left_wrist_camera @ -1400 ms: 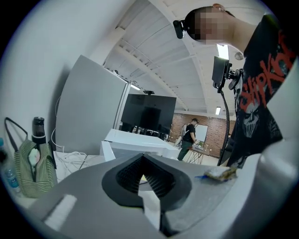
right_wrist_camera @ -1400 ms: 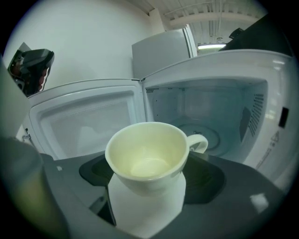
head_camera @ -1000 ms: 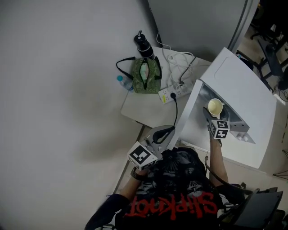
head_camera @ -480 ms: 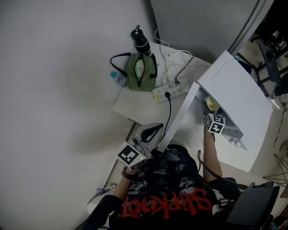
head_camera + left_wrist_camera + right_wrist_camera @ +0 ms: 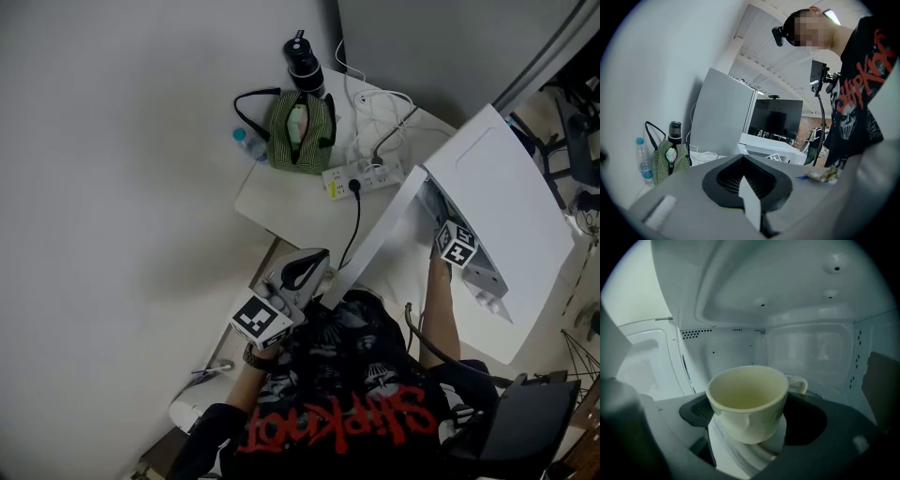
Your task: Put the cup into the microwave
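The cream ceramic cup (image 5: 749, 399) sits upright at frame centre, clamped low in the right gripper (image 5: 747, 439), inside the white microwave cavity (image 5: 740, 296). The left gripper (image 5: 751, 206) appears closed on nothing.

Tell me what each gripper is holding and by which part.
The right gripper holds the cream cup by its lower body, near the base, handle pointing away. The left gripper is shut and holds nothing.

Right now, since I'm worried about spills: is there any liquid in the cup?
No, the cup is empty: its pale inside shows bare down to the bottom.
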`<state>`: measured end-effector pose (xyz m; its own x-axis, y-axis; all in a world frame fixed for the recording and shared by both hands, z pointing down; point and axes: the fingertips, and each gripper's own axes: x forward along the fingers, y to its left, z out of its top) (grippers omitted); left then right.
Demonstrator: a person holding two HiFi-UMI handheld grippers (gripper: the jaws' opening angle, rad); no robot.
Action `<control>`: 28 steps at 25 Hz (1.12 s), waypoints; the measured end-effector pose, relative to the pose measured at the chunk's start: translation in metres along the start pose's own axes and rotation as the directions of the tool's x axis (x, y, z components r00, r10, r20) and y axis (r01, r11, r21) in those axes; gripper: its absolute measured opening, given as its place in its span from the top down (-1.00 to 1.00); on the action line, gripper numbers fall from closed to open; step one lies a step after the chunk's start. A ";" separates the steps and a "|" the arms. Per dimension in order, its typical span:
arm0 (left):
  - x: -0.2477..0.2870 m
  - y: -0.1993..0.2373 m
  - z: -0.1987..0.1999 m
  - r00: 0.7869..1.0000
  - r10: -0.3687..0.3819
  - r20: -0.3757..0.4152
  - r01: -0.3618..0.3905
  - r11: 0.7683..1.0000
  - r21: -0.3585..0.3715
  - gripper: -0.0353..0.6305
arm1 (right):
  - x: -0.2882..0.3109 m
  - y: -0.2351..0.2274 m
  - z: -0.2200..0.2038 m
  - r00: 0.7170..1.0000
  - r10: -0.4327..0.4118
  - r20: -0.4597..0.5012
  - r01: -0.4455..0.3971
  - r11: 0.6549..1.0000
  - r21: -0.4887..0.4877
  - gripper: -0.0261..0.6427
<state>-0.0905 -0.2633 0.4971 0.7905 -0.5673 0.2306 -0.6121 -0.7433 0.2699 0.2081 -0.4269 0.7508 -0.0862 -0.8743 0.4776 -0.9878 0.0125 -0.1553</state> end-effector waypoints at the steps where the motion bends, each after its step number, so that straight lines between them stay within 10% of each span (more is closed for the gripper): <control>1: 0.000 0.000 0.001 1.000 0.003 -0.001 -0.003 1.000 -0.006 0.89 | 0.004 -0.002 -0.002 1.000 -0.003 0.004 0.003 1.000 0.001 -0.35; 28: -0.032 -0.008 -0.006 0.999 -0.044 0.027 0.045 0.998 -0.035 0.89 | -0.043 -0.006 0.021 0.987 -0.096 0.128 0.081 0.990 0.114 -0.31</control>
<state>-0.1106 -0.2372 0.4936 0.8170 -0.5433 0.1933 -0.5762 -0.7551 0.3128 0.2201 -0.4002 0.7128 0.0259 -0.9265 0.3754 -0.9702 -0.1139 -0.2141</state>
